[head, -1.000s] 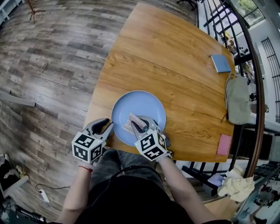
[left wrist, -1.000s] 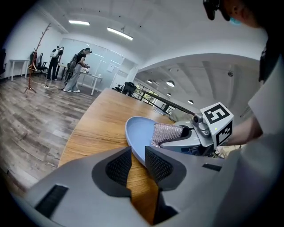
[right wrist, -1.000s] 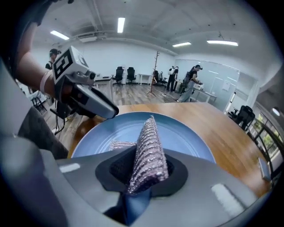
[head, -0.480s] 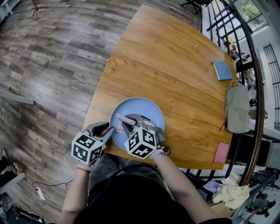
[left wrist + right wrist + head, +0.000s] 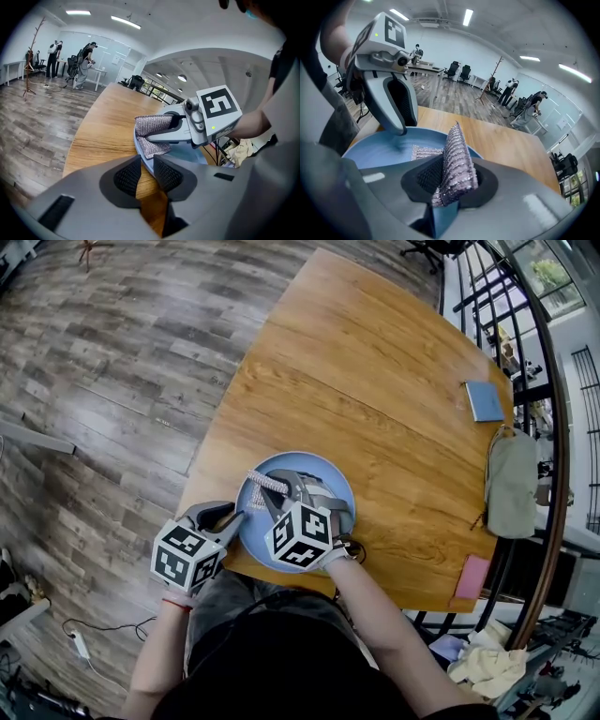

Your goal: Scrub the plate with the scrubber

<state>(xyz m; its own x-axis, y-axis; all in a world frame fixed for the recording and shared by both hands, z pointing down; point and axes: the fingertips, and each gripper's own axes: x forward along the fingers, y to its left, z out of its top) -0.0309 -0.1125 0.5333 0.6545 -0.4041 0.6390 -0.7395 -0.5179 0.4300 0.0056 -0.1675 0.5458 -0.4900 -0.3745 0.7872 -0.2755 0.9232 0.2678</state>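
Right claw clenched on scrubber, pressed onto plate just ahead. Left claw pinching plate rim over desk.

Black top, red wristband, grey hand-held grippers, marker cubes

This is an open-plan office. Black swivel chairs stand at white desks on the far side, under long strip lights in a white ceiling. People stand near a glass partition. A coat stand rises from the grey plank floor, and a black railing runs right of the wooden counter.
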